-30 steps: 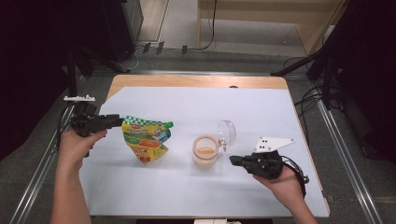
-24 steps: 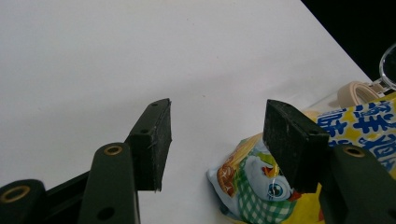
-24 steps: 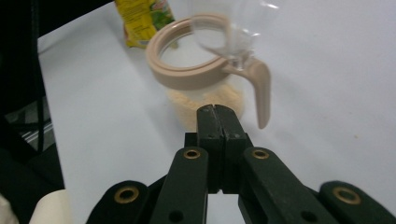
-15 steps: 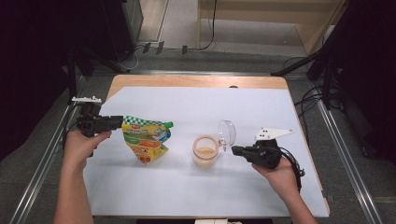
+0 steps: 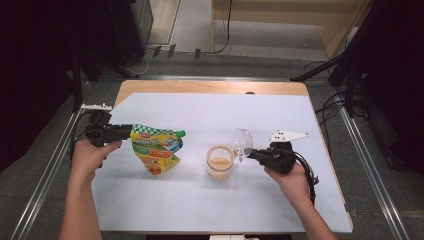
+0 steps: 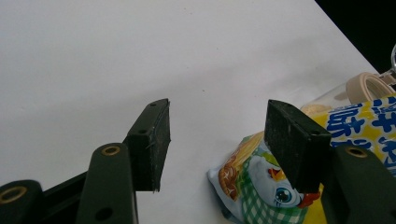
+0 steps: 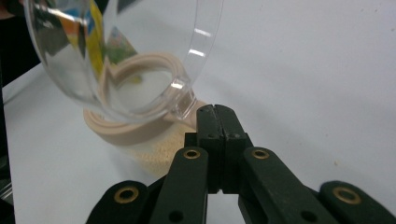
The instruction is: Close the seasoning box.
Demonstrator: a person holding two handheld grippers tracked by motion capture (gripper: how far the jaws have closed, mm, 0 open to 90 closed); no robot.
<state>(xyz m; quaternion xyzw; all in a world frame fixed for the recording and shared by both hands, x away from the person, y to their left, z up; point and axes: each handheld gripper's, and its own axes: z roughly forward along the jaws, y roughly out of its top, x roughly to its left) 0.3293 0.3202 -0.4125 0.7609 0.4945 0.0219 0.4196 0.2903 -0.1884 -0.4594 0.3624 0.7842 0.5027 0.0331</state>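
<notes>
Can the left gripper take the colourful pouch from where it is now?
Probably yes. The left gripper stands open right beside the pouch, whose edge already lies by one jaw in the left gripper view, and nothing is between them on the table.

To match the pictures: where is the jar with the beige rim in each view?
High view: jar at centre, right of the pouch.
Left gripper view: right edge, behind the pouch.
Right gripper view: left of centre, behind the clear lid.
Shared landmark: the pouch.

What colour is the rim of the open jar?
Beige, a pale tan ring on the jar; the right gripper view shows it best.
</notes>
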